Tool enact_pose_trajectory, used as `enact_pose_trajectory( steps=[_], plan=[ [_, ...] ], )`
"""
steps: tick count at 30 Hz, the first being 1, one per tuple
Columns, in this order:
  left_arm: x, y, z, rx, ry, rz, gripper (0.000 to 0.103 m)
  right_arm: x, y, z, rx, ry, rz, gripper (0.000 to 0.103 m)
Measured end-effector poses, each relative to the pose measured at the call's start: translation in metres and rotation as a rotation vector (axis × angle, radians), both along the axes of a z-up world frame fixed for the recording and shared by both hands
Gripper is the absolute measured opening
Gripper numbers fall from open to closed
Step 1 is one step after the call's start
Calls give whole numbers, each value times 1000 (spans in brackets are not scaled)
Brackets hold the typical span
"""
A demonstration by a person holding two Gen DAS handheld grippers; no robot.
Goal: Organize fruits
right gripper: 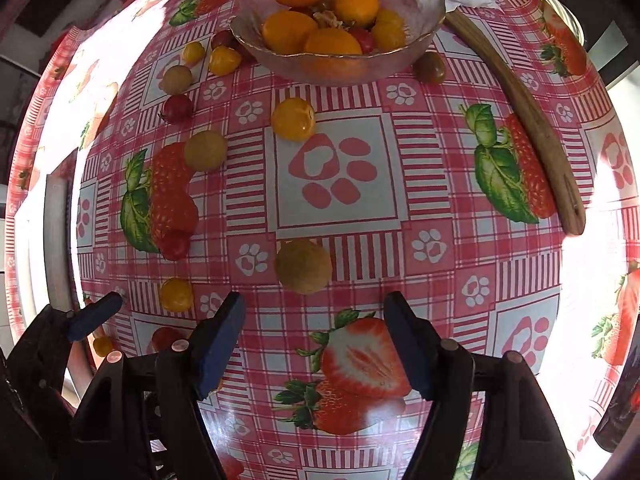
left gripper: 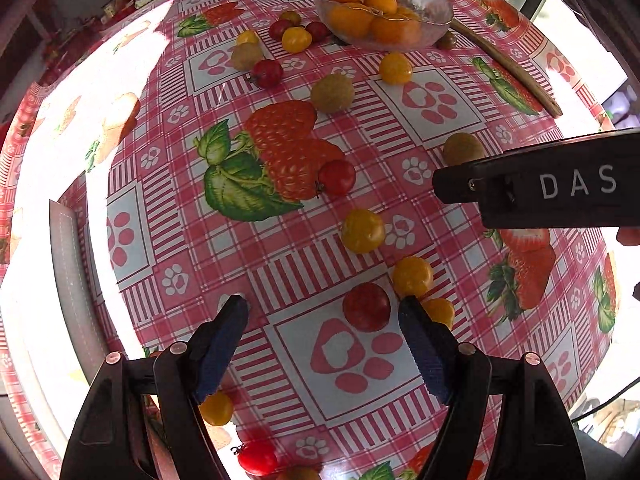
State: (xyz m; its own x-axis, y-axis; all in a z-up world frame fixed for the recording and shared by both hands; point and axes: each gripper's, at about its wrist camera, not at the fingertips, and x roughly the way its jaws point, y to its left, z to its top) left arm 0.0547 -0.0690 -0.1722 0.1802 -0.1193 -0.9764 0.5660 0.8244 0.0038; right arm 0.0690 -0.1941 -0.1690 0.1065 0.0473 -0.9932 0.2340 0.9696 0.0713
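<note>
Strawberry-print tablecloth (right gripper: pixel 420 152) strewn with loose fruit, glass bowl (right gripper: pixel 340 60) at far edge; left gripper (left gripper: pixel 324 312) and right gripper (right gripper: pixel 316 308) both spread, empty; red tomato (left gripper: pixel 366 307) and brown fruit (right gripper: pixel 303 266) likely roll if nudged.

My left gripper (left gripper: pixel 323 309) is black plastic, two angular arms each ending in a dark blue ribbed pad (left gripper: pixel 426 354). Round copper-coloured pivot screws (left gripper: pixel 178 347) sit on the arms. My right gripper (right gripper: pixel 314 307) matches it: black arms, blue pads (right gripper: pixel 218 346), the same copper screws (right gripper: pixel 449 345). From the left wrist view, its black side carries white letters "DAS" (left gripper: pixel 577 182).
</note>
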Motion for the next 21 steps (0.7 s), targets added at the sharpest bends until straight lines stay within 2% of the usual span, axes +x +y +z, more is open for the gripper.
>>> enact_pose_trajectory(
  steps=[2,5,6,7,8,9,13,17,21],
  plan=[
    [0,-3,0,-7,1,12,76,4,1,-4,-11,-6,6,67],
    [-3,-13,2,-12,-4,8,65,8,0,-6,-30,-14,13,56],
    [-8,-18,4,-16,-6,-5,56,8,-2,-7,-35,-21,15,52],
    [-12,-21,7,-21,-7,-19,44,8,-3,-7,-40,-27,15,41],
    [-16,-26,9,-30,-5,-33,36,11,-2,-6,-34,-33,15,30],
    [-18,-28,9,-30,-4,-44,26,10,-5,-5,-26,-37,13,30],
    [-15,-26,12,-84,43,-1,25,10,-21,0,37,-63,-26,30],
    [-9,-16,15,-138,86,64,25,3,-30,6,46,-64,-36,30],
    [-9,-12,17,-158,97,72,25,-14,-34,12,58,-63,-66,30]
  ],
)
